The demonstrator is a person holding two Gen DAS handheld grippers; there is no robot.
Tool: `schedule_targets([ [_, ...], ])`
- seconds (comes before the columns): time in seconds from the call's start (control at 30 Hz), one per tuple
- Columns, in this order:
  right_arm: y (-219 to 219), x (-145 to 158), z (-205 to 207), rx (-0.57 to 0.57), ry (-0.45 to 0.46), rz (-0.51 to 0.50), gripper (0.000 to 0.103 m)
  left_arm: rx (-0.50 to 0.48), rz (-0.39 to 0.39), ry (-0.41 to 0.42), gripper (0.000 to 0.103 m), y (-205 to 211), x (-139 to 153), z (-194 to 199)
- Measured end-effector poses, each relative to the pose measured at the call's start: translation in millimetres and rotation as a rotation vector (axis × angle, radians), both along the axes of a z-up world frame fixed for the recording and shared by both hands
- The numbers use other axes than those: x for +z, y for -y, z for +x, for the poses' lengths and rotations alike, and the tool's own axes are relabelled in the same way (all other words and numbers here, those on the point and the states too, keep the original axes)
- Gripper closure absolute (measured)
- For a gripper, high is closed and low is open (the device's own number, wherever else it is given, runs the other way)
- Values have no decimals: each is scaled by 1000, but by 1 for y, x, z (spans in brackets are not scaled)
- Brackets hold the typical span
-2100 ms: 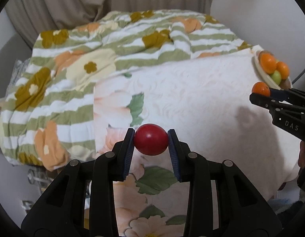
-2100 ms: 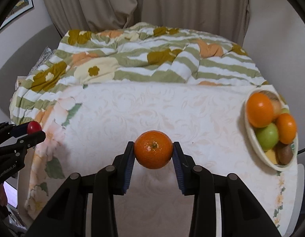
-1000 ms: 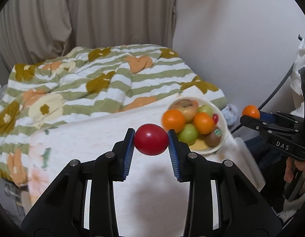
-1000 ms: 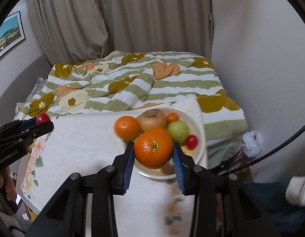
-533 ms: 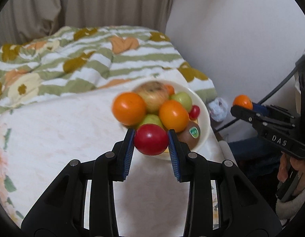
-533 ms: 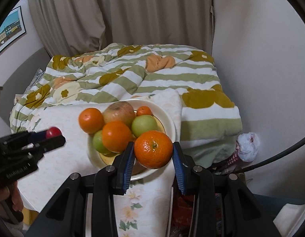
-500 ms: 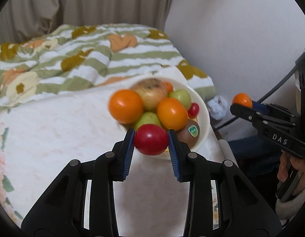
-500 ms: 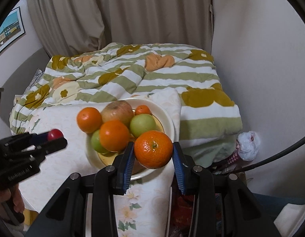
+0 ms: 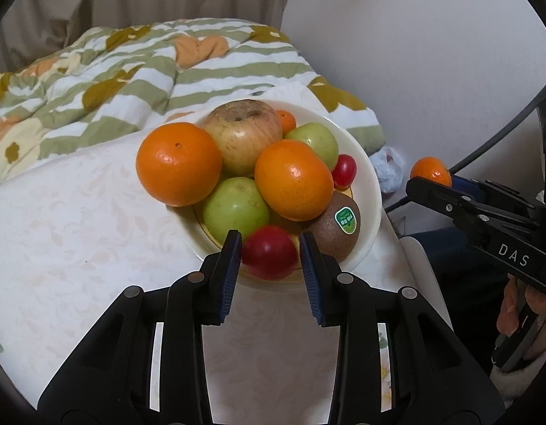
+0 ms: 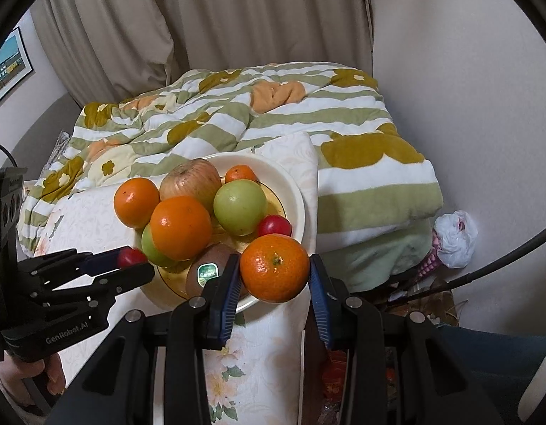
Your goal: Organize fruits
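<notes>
My left gripper is shut on a red tomato and holds it over the near rim of a cream bowl full of fruit. The bowl holds oranges, green apples, a brownish apple, a kiwi and a small red tomato. My right gripper is shut on an orange mandarin, held at the bowl's near right rim. The left gripper also shows in the right wrist view, the right gripper in the left wrist view.
The bowl sits at the right end of a table with a white floral cloth. A striped flowered quilt on a bed lies behind it. A wall and a white plastic bag are to the right.
Both grippers swung right from the open tablecloth to the bowl and closed in on it. The tomato is now lower, at the bowl's near rim; the mandarin is at its right rim.
</notes>
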State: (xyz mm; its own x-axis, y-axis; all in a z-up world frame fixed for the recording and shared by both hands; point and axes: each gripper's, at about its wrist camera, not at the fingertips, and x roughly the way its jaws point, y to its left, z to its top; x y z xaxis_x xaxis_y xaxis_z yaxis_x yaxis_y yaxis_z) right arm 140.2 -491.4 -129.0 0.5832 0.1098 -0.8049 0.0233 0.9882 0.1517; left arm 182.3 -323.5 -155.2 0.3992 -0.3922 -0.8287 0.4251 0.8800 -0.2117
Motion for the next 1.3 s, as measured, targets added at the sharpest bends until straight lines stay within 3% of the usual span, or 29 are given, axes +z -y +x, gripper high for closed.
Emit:
schedule_targets([
  [0.17,1,0,1,-11,7,2,68,2,30,-11,61,0,-3,3],
  [0.23,1,2,1,-16,11,2,68,3,47,-11,56,-2,-2,1],
  [0.27,1,2,1,-17,13,2,68,5,51,-7,37,-4,-1,-1],
  [0.3,0,3,1,-18,14,2,68,6,47,-4,4,-6,1,-2],
  [0.33,0,5,1,-17,15,2,68,11,39,3,0,-9,4,-3],
  [0.4,0,7,1,-14,18,-1,68,24,36,19,0,-16,9,-5],
  [0.63,-1,9,4,10,12,0,68,73,137,54,0,-34,21,-9],
  [0.97,1,-6,24,72,-8,53,68,240,213,105,0,-81,46,-24],
  [1.17,0,-21,39,97,-29,83,68,311,259,114,0,-96,45,-35],
  [1.3,-6,-29,44,122,-35,90,68,335,251,83,0,-102,38,-38],
])
